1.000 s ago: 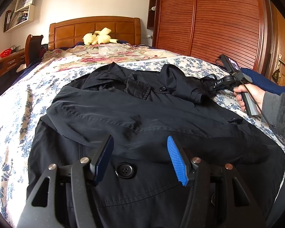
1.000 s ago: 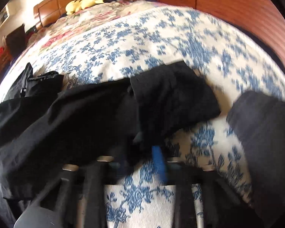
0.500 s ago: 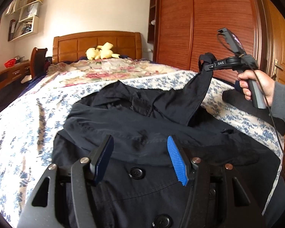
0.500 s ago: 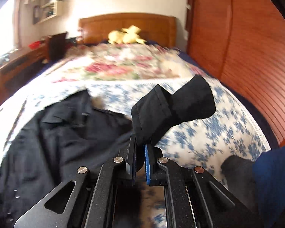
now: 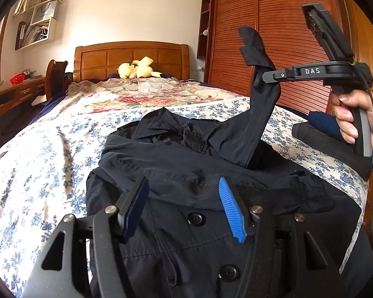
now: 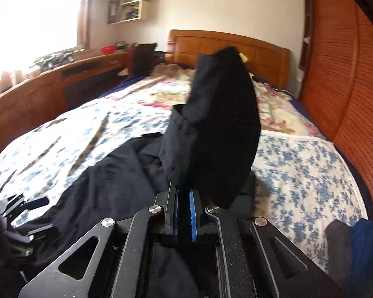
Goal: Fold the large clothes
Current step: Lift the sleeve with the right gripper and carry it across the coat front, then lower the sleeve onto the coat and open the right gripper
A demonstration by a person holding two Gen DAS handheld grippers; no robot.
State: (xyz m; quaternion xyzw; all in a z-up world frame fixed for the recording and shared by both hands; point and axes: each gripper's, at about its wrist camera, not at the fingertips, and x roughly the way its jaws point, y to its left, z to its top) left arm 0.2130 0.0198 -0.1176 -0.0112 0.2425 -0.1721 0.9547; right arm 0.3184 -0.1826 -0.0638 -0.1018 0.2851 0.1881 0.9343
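A black button-front coat (image 5: pixel 186 168) lies spread on the blue-flowered bedspread (image 5: pixel 49 154). My left gripper (image 5: pixel 184 208) hovers open just above the coat's front, near its buttons, with nothing pinched between the blue pads. A hand at the right holds my right gripper (image 5: pixel 264 77) high above the bed, shut on the coat's right sleeve (image 5: pixel 258 114). The sleeve hangs taut from the jaws down to the shoulder, and its cuff (image 5: pixel 251 47) sticks up past them. In the right wrist view the sleeve (image 6: pixel 216 129) stands up from my shut right gripper (image 6: pixel 184 198), hiding part of the headboard.
A folded dark pile with a blue piece (image 5: pixel 320 134) lies at the bed's right edge. A yellow plush toy (image 5: pixel 136 70) rests by the wooden headboard. A slatted wooden wardrobe (image 5: pixel 273 37) lines the right side; a desk (image 5: pixel 12 94) and a chair stand at the left.
The right gripper closed on the sleeve end lying on the bed and raised it high, pulling the sleeve upright. The left gripper drew up and back a little, staying open.
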